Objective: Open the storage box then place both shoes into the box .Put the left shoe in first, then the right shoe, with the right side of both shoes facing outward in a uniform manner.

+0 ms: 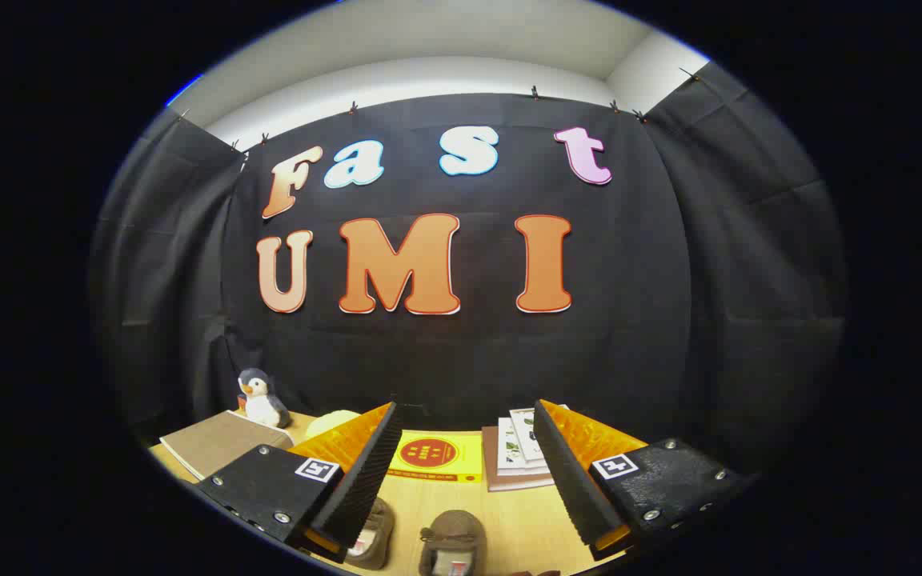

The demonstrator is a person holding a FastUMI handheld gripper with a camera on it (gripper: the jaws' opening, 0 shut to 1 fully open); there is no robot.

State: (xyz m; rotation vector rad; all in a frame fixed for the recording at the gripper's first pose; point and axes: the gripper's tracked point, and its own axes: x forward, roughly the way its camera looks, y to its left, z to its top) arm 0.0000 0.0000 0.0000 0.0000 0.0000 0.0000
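Hand-held gripper point(465, 420) held level, its two fingers point(365, 472) spread wide apart, nothing gripped between them

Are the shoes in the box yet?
Not yet. Both brown shoes, one and the other, lie on the wooden table between the fingers. The gripper is open above them and holds nothing. Opening the storage box and placing the left shoe, then the right, remain.
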